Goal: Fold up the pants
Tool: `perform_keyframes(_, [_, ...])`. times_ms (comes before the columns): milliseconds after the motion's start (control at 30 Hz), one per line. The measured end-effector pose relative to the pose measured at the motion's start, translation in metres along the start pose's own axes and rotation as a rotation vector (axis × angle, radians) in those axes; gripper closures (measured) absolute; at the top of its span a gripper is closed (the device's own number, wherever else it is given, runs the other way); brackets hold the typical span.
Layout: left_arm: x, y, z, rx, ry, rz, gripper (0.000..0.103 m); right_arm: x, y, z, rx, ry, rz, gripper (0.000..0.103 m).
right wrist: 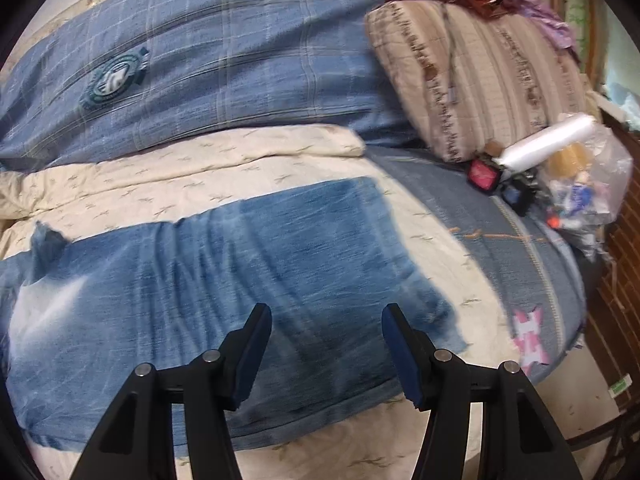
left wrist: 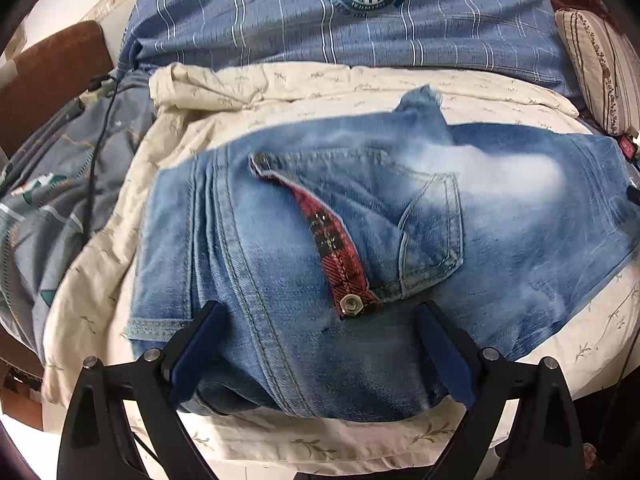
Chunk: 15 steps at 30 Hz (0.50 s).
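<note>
Blue jeans (left wrist: 280,220) lie flat across a cream quilt (left wrist: 280,92), the fly folded open to show a red plaid lining (left wrist: 332,240) and a metal button (left wrist: 351,303). A back pocket (left wrist: 436,232) faces up. My left gripper (left wrist: 318,316) stands wide open astride the waist end, with denim bulging between its blue pads. In the right wrist view the legs of the jeans (right wrist: 240,280) stretch across the quilt (right wrist: 200,168). My right gripper (right wrist: 326,320) hovers open over the leg near its hem, with nothing pinched.
A blue plaid pillow (left wrist: 320,20) (right wrist: 200,60) lies behind the quilt, with a striped cushion (right wrist: 480,80) to its right. A plastic bag and small clutter (right wrist: 580,180) sit at the bed's right edge. Grey patterned bedding (left wrist: 60,200) and a black cable (left wrist: 100,128) lie left.
</note>
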<state>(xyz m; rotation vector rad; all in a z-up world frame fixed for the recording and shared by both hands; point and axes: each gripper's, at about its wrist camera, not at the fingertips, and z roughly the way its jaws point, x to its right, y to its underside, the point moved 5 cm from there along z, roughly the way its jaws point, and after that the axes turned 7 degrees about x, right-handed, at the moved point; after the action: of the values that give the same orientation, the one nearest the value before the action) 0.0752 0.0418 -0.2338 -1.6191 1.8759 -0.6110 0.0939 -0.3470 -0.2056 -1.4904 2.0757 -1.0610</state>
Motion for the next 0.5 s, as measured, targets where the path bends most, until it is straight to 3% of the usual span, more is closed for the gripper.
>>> perform_keyframes(200, [-0.009,-0.007,-0.006,0.016,0.001,-0.028,0.007,-0.032,0.009,0.003,-0.043,-0.141,-0.078,0.042])
perform_keyframes(400, [-0.009,-0.002,-0.008,0.017,0.006,-0.016,0.007,-0.043,0.023,0.015,-0.115,-0.141,-0.119,0.039])
perform_keyframes(500, [-0.007,0.008,0.0,-0.035,0.01,0.001,0.007,-0.04,0.024,0.016,-0.115,-0.138,-0.103,0.036])
